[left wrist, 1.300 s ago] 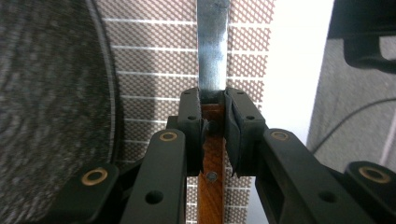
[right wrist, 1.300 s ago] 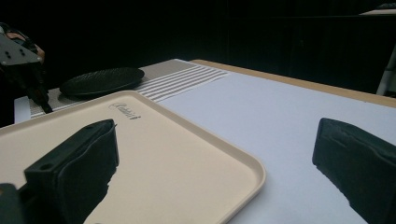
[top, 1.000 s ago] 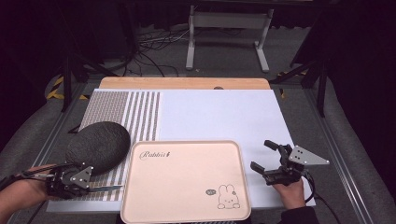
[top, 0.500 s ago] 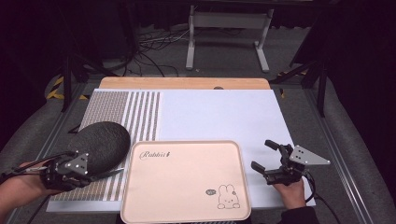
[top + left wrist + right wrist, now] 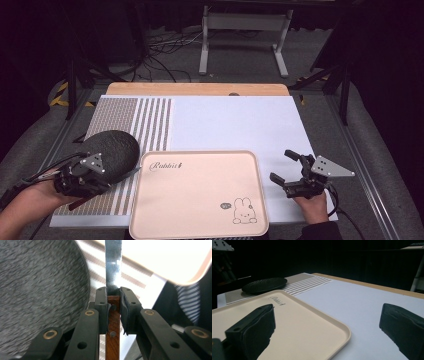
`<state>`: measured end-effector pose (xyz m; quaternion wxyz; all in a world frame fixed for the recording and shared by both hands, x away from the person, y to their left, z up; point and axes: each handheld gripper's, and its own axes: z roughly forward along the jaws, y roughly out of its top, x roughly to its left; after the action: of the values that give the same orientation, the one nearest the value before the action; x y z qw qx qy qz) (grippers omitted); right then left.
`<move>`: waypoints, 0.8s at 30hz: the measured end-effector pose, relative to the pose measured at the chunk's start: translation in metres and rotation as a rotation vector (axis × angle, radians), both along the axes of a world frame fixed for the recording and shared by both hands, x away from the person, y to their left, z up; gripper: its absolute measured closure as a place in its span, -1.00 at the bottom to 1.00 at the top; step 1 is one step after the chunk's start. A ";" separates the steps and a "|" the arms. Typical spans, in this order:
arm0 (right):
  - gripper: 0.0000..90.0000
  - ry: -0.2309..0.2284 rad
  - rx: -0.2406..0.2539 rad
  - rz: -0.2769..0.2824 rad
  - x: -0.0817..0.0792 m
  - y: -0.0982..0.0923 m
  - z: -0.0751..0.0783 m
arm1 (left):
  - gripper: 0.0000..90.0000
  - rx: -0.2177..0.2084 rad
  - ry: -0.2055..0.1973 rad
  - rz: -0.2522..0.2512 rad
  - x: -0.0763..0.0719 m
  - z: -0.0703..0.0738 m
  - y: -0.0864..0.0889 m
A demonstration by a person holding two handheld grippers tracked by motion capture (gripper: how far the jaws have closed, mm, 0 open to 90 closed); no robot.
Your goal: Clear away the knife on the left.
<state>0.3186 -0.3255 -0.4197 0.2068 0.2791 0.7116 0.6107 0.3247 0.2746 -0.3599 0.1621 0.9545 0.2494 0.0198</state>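
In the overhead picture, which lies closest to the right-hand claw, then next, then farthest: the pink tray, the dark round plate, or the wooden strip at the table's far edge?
From the right gripper:
1. Pink tray, just to its left.
2. Wooden strip, along the far edge.
3. Dark round plate, across the table at the left.

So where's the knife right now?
The knife is clamped by its wooden handle in the left gripper, at the table's near left, blade pointing between the dark plate and cream tray.
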 end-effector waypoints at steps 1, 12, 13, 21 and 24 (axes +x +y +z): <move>-0.97 -0.001 -0.002 0.001 0.000 0.000 0.000 | 0.73 -0.022 0.011 0.007 0.000 0.001 -0.002; -0.97 0.003 -0.005 0.008 0.000 0.001 0.000 | 0.73 -0.078 0.021 0.078 0.001 0.005 -0.019; -0.97 0.001 -0.006 0.009 0.001 0.000 0.000 | 0.73 -0.076 0.024 0.097 0.000 0.005 -0.024; -0.97 0.010 -0.016 0.015 0.001 0.002 -0.001 | 0.73 -0.119 0.043 0.201 0.003 0.002 -0.042; -0.97 0.009 -0.015 0.014 0.001 0.002 -0.001 | 0.73 -0.115 0.055 0.192 0.005 -0.001 -0.051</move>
<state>0.3197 -0.3240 -0.4205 0.2014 0.2755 0.7189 0.6055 0.3294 0.2231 -0.3609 0.2070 0.9156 0.3448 -0.0055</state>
